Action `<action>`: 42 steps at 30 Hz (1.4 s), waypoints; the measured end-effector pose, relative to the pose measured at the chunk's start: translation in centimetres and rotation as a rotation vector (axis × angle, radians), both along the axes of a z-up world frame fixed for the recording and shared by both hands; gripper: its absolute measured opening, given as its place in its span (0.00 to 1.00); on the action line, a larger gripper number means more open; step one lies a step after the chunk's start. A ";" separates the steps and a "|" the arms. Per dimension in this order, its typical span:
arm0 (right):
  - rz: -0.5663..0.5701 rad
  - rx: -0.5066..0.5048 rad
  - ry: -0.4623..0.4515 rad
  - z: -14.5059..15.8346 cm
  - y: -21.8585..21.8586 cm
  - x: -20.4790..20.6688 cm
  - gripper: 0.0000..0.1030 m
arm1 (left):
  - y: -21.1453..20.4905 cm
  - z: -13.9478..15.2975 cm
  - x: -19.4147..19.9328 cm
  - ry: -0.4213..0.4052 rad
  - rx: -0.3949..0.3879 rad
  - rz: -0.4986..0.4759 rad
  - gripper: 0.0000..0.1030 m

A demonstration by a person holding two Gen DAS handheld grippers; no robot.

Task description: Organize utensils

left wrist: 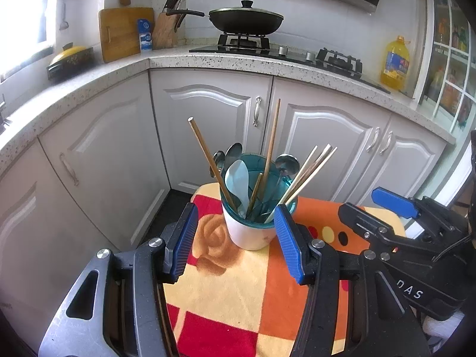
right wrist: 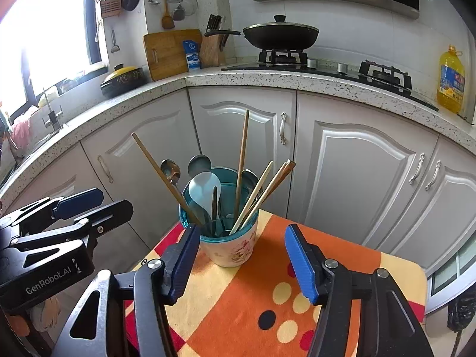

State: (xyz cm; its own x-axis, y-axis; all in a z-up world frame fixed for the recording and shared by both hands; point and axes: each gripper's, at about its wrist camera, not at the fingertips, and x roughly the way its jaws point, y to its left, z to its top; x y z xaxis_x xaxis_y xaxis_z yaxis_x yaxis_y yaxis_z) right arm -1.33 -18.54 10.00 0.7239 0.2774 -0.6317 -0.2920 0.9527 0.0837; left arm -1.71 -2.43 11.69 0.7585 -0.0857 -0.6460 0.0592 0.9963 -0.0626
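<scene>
**Two open grippers facing a filled utensil cup**

A white cup with a teal rim stands upright on a small desk covered by an orange, red and yellow cloth. Chopsticks and spoons stand in it. The left gripper and the right gripper both hold their blue fingers spread apart, gripping nothing, near the cup.

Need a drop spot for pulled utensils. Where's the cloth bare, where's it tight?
Free: the orange, red and yellow patterned cloth to the right of the white utensil cup with the teal rim, out to the rounded corner, and the near strip below the cup. Crowded: around the cup, where the open left gripper brackets it and the open right gripper sits close.
</scene>
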 end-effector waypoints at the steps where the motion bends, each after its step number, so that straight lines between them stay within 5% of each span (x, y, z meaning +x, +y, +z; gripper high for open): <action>1: 0.000 0.000 -0.001 0.0 0.0 0.0 0.56 | 0.0 -0.1 0.0 0.000 0.000 0.001 0.51; 42: 0.019 -0.023 0.042 -1.3 0.6 0.4 0.60 | 0.2 -1.5 0.8 0.039 0.020 0.027 0.51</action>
